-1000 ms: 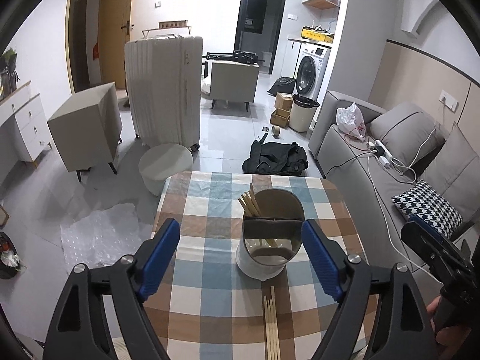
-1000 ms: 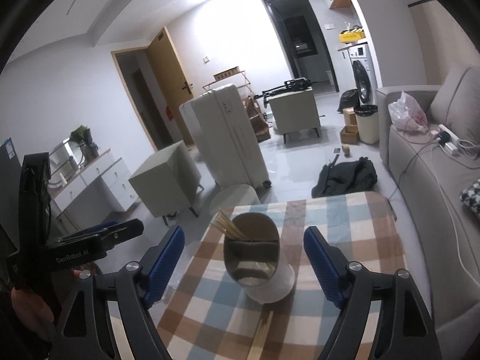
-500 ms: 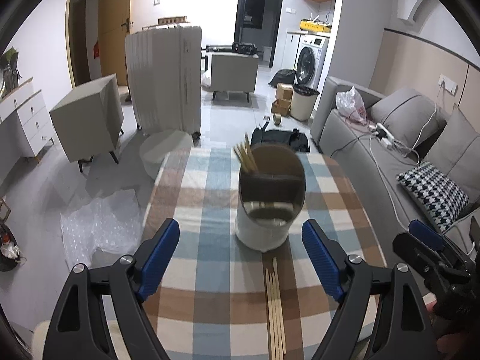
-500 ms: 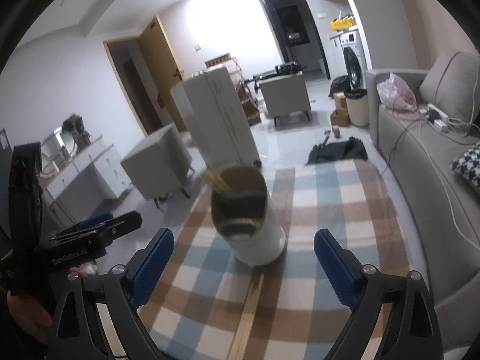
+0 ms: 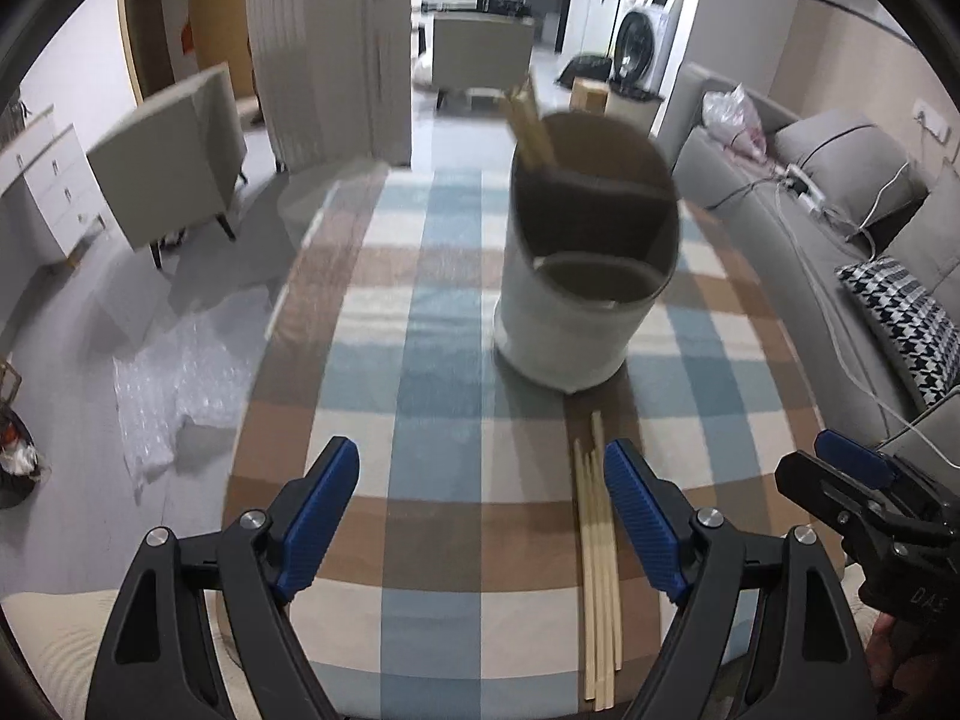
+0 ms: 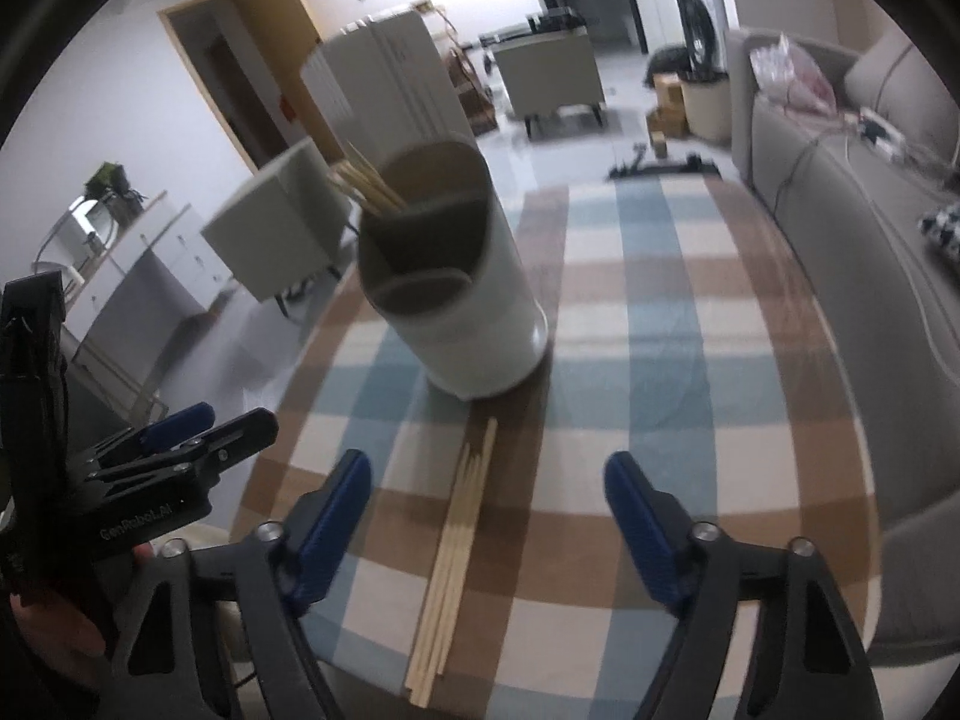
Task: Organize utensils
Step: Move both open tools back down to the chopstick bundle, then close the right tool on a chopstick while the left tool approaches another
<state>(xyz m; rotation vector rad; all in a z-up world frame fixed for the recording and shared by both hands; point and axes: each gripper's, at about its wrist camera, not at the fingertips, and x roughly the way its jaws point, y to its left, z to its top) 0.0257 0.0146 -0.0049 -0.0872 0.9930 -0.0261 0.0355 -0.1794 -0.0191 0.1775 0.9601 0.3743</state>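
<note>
Both views look down on the counter point(image 5: 420, 468), covered in a blue, brown and cream check cloth. My left hand-held gripper point(image 5: 480, 504) hangs above the near part of the cloth, jaws spread wide, nothing between the blue pads. My right hand-held gripper point(image 6: 487, 510) is likewise released and empty; its jaws have just been closing a little, and no pad touches anything. A bundle of loose wooden chopsticks point(image 6: 456, 552) lies flat on the cloth, running lengthwise from near the holder toward the near edge. In the right wrist view they sit between the right gripper's pads, nearer the left-hand one, below and clear of both. In the left wrist view the same chopsticks point(image 5: 597, 552) pass just beside the inner face of the left gripper's right-hand pad; I cannot tell whether they touch. The white cylindrical utensil holder point(image 5: 576, 300) stands upright just beyond the far tips of the loose sticks, divided inside by a dark partition. More chopsticks point(image 6: 366, 180) stand tilted in its far compartment; the near compartment looks bare of sticks. Each gripper shows at the edge of the other's view, the right one point(image 5: 864, 480) low at right, the left one point(image 6: 174, 450) low at left. A grey sofa point(image 6: 852, 228) flanks the counter's right side.
</note>
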